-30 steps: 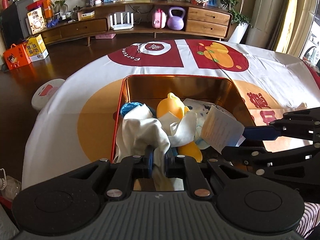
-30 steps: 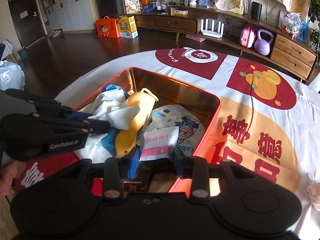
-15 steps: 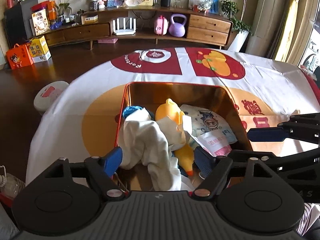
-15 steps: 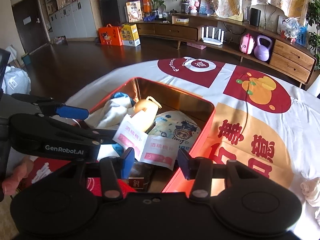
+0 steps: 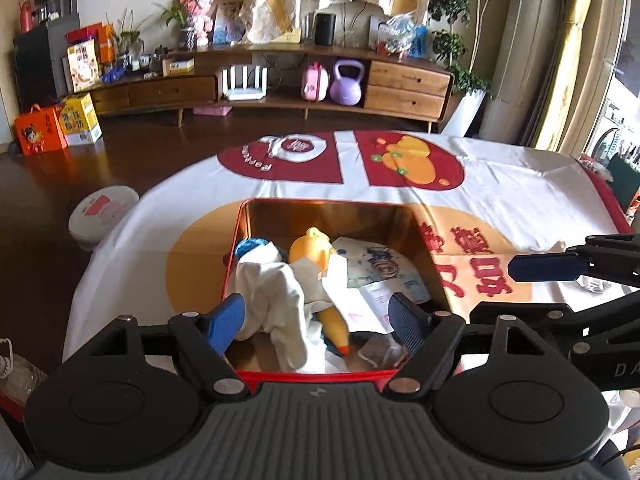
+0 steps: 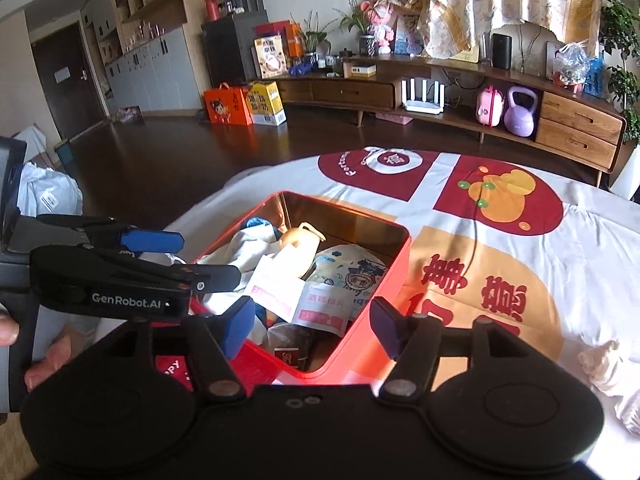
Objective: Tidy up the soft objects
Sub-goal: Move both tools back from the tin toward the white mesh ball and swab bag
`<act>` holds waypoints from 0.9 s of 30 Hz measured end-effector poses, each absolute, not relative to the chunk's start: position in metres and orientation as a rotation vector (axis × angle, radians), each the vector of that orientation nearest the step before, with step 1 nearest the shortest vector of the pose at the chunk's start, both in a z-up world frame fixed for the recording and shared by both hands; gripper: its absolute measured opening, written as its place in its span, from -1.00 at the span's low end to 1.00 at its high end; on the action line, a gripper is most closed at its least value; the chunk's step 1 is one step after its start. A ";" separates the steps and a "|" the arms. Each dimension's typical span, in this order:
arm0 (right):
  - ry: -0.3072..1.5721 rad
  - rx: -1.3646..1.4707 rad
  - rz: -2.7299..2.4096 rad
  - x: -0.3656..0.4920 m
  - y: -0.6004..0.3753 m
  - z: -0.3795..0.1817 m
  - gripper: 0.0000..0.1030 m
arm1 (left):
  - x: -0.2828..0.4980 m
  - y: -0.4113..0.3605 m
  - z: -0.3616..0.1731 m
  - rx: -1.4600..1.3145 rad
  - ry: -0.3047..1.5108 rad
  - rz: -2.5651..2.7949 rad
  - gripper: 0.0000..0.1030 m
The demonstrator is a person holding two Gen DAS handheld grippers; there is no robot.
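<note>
A red tin (image 5: 332, 210) with a gold inside stands on the tablecloth and holds the soft things. In it lie a white cloth (image 5: 276, 284), a yellow rubber toy (image 5: 314, 246), a printed soft pack (image 5: 376, 266) and a pink-and-white sachet (image 6: 324, 306). My left gripper (image 5: 314, 320) hangs open above the tin's near edge, with the cloth lying loose below it. My right gripper (image 6: 312, 324) hovers over the tin's near corner (image 6: 400, 248), its jaws opening and nothing between them. Each view shows the other gripper's blue finger (image 5: 548, 266) (image 6: 152, 240) at its side.
A crumpled white tissue (image 6: 604, 368) lies on the tablecloth (image 6: 500, 240) to the right of the tin. A person's hand (image 6: 44, 364) grips the left tool. On the dark floor to the left sits a round white object (image 5: 102, 216). A wooden sideboard (image 5: 404, 84) runs along the back wall.
The left gripper let go of the white cloth and opened wide. The right gripper widened and the sachet dropped into the tin. Both grippers drew back and up from the tin.
</note>
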State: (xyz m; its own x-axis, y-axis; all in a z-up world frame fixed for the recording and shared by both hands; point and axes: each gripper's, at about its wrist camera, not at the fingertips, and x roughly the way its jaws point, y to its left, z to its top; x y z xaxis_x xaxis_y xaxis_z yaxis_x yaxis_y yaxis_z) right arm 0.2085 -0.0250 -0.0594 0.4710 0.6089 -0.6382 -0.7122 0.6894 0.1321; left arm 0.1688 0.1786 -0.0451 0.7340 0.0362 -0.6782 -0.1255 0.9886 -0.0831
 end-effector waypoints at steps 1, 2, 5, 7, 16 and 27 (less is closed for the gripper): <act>0.708 -0.152 0.814 0.207 -0.029 -0.057 0.24 | 0.166 0.176 -0.042 -0.127 0.735 0.079 0.53; 0.702 -0.145 0.814 0.205 -0.034 -0.055 0.25 | 0.164 0.172 -0.040 -0.128 0.729 0.070 0.53; 0.685 -0.123 0.812 0.199 -0.049 -0.049 0.41 | 0.159 0.161 -0.032 -0.123 0.709 0.051 0.63; 0.673 -0.109 0.810 0.195 -0.059 -0.046 0.47 | 0.156 0.152 -0.028 -0.127 0.698 0.033 0.64; 0.638 -0.057 0.748 0.185 -0.116 -0.036 0.82 | 0.156 0.103 -0.021 -0.147 0.675 -0.049 0.74; 0.591 -0.017 0.611 0.189 -0.195 -0.034 0.99 | 0.176 0.030 -0.021 -0.129 0.642 -0.143 0.97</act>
